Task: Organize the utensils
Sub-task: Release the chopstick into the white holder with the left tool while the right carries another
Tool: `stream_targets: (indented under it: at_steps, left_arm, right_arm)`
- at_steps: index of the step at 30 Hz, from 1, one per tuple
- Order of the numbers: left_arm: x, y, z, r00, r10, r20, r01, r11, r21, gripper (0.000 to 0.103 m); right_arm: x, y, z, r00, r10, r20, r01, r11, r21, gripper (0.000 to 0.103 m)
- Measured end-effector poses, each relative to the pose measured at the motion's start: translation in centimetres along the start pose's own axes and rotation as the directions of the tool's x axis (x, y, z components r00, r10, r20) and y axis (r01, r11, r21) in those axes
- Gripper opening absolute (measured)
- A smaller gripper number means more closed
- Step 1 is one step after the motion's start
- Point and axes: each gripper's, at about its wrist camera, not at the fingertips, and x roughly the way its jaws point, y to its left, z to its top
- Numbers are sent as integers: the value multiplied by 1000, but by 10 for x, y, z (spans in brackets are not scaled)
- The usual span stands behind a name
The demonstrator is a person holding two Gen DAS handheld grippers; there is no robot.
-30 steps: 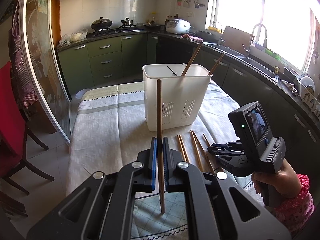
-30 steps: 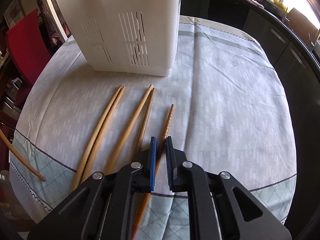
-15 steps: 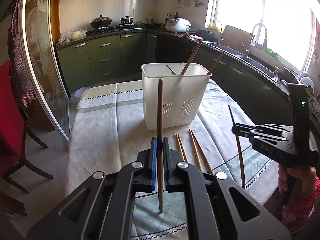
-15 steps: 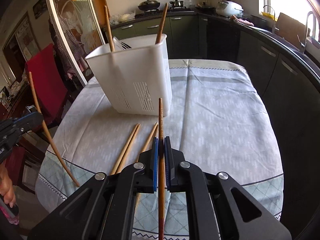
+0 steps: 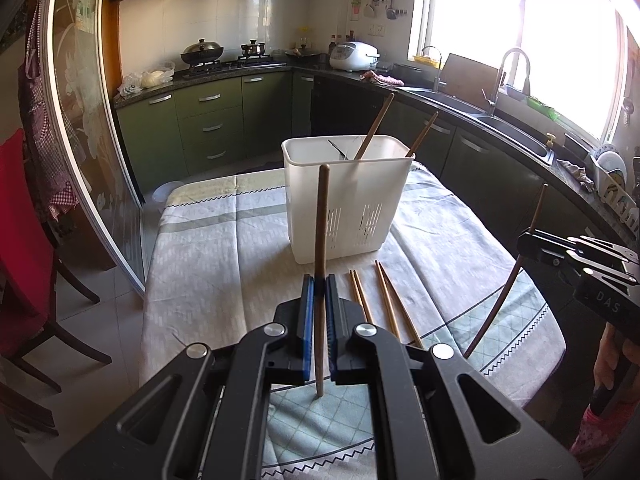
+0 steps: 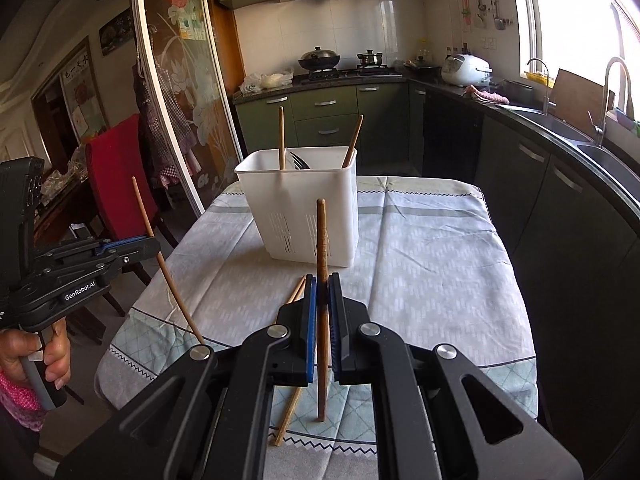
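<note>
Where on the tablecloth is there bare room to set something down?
Bare cloth lies left of the white caddy and right of it toward the dark cabinets. It is crowded in front of the caddy, where loose chopsticks lie.

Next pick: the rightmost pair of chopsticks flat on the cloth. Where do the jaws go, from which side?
Mid-shaft on the rightmost pair, coming straight down with the jaws across the shafts. They lie flat on the tablecloth, side by side and nearly touching, so one closing could take both. The neighbouring pair lies close on the left.
</note>
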Motion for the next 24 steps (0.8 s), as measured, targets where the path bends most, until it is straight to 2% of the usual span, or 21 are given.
stream_targets:
  at_steps: [7,12,18,24]
  left_arm:
    - [-9,-4,7,1000,9,21,-9,1000,15,6]
    - [-20,-7,25,999,-4,50,3,1000,18,6]
    - [-43,-10,73,991,-18,131,16,1000,13,6]
    - [-66,-16,134,964,11,264,-14,1000,10,6]
  right_arm:
    - [-3,-1,1,1000,8,19,-8,1000,-6,7]
    - [-11,0,11,999,15,50,-14,1000,-22,7]
    - [-12,-2,12,998,27,56,-26,999,-20,7]
    - [-6,-16,11,999,24,41,-25,1000,8,7]
